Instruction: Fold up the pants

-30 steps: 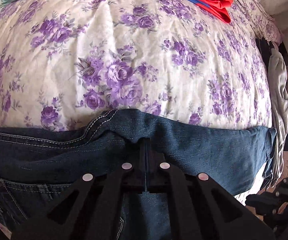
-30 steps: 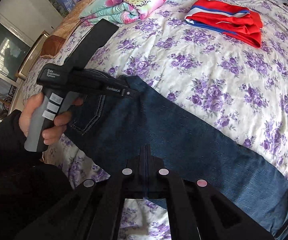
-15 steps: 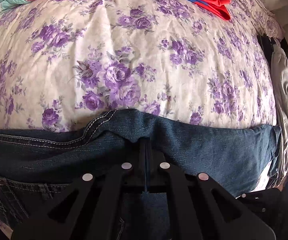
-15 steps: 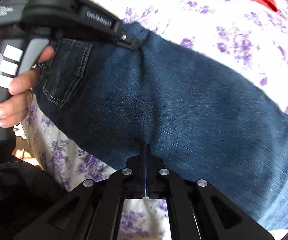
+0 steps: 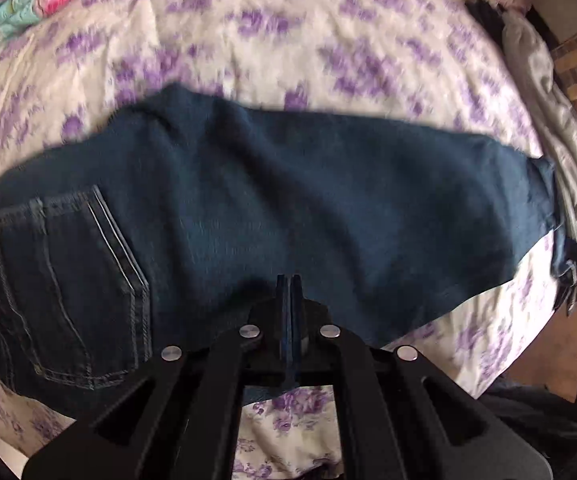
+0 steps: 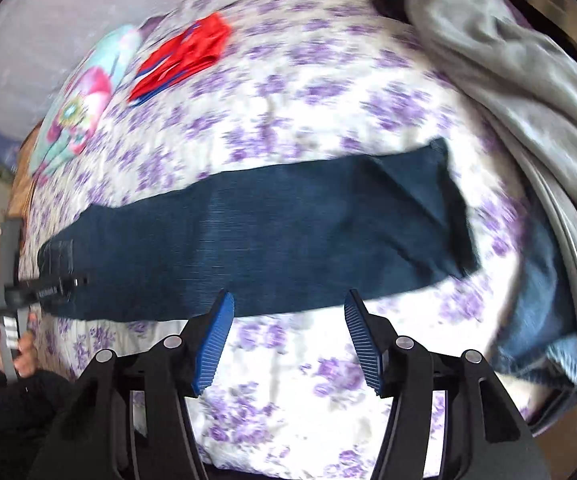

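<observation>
Dark blue denim pants (image 6: 272, 236), halved lengthwise, lie across the purple-flowered bedspread (image 6: 328, 92). Left gripper (image 5: 289, 292) clenched on near edge by the seat; right gripper (image 6: 288, 336) released, hovering. Next, probably: grasp cuff end, fold toward waist. Red garment (image 6: 184, 56), grey cloth (image 6: 508, 60) well apart, unobstructing.
</observation>
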{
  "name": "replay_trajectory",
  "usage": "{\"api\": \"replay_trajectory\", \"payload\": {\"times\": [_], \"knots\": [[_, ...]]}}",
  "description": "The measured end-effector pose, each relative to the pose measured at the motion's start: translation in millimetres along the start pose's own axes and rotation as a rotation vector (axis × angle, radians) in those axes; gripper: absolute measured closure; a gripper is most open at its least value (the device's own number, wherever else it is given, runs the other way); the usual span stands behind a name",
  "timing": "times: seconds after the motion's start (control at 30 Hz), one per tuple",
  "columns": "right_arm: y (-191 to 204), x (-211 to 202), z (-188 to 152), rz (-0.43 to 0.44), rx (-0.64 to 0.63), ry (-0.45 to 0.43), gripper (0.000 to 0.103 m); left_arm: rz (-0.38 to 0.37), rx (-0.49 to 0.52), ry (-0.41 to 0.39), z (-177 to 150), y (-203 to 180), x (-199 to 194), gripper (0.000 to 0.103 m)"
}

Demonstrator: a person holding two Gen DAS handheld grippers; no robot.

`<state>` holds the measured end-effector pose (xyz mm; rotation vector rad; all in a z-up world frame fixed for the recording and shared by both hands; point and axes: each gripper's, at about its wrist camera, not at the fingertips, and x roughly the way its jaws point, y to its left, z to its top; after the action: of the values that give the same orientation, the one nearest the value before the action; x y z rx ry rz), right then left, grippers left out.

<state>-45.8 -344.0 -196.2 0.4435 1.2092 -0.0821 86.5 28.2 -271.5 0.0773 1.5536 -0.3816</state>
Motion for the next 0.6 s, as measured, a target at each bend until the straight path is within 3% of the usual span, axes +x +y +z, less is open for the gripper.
{"api": "replay_trajectory", "payload": {"times": [0.07,0.17,0.37,0.57,0.6], "knots": [[-37.6,0.0,-10.1,0.021,0.124,-0.018,0.045,-0.049,-0.044,-0.03,-6.7,11.4,5.9,0.101],[-73.4,6.0,-23.7,0.078,0.243,-0.055,0.045,-0.096,-0.097,-0.013,-5.8,23.6,4.4,0.102],[-106.3,33.1,-31.8,0.18,0.384,-0.104,0.045,0.011,-0.046,-0.009,-5.2,8.7,3.7,0.102],[-127.3,66.7,-7.8,0.412,0.505,-0.21,0.043,0.027,-0.047,0.001,-4.6,5.7,6.1,0.102],[-130.1,71.4,-1.4,0.436,0.523,-0.218,0.05,0.032,-0.047,0.003,-4.6,4.5,7.0,0.102]]}}
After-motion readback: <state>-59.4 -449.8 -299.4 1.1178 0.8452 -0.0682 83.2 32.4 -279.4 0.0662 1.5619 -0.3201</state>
